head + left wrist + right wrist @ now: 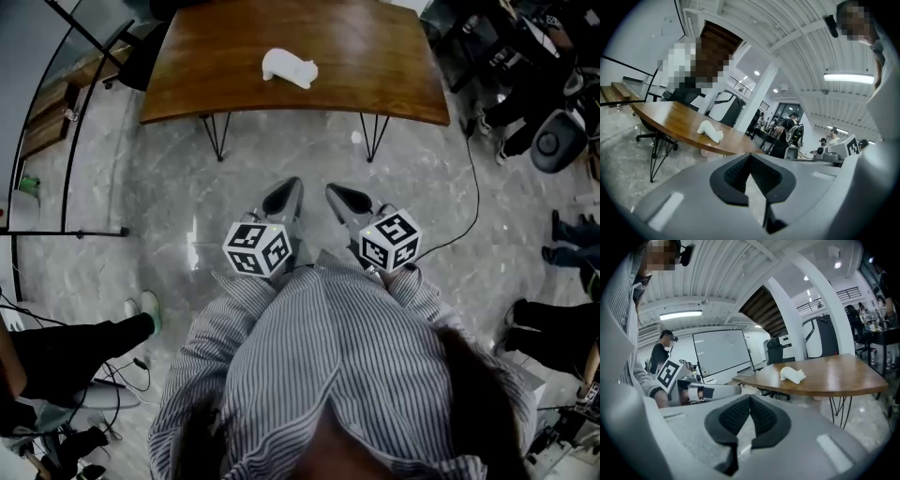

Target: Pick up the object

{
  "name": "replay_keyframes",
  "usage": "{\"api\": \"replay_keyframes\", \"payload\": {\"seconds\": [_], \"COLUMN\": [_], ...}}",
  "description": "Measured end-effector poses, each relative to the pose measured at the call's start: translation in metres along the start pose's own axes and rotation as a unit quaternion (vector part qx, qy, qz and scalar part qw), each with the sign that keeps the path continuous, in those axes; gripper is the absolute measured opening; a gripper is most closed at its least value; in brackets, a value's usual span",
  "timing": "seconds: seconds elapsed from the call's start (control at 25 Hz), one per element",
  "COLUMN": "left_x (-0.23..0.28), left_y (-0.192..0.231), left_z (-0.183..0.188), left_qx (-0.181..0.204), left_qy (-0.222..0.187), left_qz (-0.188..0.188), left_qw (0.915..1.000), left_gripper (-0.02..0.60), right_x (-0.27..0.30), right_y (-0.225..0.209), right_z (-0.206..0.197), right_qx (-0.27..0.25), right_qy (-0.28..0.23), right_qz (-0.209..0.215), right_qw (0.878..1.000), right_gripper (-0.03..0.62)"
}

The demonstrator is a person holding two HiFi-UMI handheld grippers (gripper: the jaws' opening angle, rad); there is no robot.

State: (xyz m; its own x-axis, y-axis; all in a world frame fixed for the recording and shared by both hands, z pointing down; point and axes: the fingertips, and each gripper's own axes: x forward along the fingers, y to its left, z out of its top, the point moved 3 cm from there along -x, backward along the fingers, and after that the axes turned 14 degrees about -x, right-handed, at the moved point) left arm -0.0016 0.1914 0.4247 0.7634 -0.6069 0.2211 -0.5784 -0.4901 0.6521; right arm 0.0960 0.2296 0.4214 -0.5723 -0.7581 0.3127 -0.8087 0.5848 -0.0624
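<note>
Both finger pairs closed, empty. Object (289,67) lies crosswise on bench (384,66), upper centre, well ahead; left gripper (284,199) nearer than right gripper (345,201).

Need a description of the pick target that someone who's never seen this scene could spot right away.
Find the curved brown wooden table on thin black hairpin legs. Near the middle of its top lies a small white lumpy object. It is the only thing on the tabletop, pale against the dark wood.
</note>
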Motion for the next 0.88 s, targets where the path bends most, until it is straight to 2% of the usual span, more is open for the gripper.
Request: {"api": "replay_keyframes", "payload": {"seconds": [0.16,0.32,0.48,0.72,0.88], "left_x": [0.044,0.086,0.116,0.141,0.152], "left_y": [0.029,0.057,0.083,0.108,0.120], "left_z": [0.051,0.104,0.144,0.168,0.176], "left_qx": [-0.004,0.009,0.012,0.000,-0.025], "left_qy": [0.005,0.013,0.020,0.024,0.030], "left_qz": [-0.014,-0.030,-0.042,-0.042,-0.034], "left_qw": [0.9999,0.9994,0.9989,0.9988,0.9987], "left_gripper": [0.002,0.002,0.002,0.002,0.002], "right_x": [0.052,0.105,0.149,0.187,0.203], "right_y": [-0.044,-0.088,-0.120,-0.133,-0.142], "right_z": [0.026,0.059,0.084,0.095,0.100], "right_qx": [0.001,-0.001,0.005,-0.001,-0.003], "right_qy": [-0.003,-0.014,-0.026,-0.012,-0.001], "right_qz": [-0.014,-0.031,-0.046,-0.029,-0.010], "right_qw": [1.000,0.999,0.999,0.999,1.000], "right_gripper": [0.002,0.002,0.003,0.003,0.003]}}
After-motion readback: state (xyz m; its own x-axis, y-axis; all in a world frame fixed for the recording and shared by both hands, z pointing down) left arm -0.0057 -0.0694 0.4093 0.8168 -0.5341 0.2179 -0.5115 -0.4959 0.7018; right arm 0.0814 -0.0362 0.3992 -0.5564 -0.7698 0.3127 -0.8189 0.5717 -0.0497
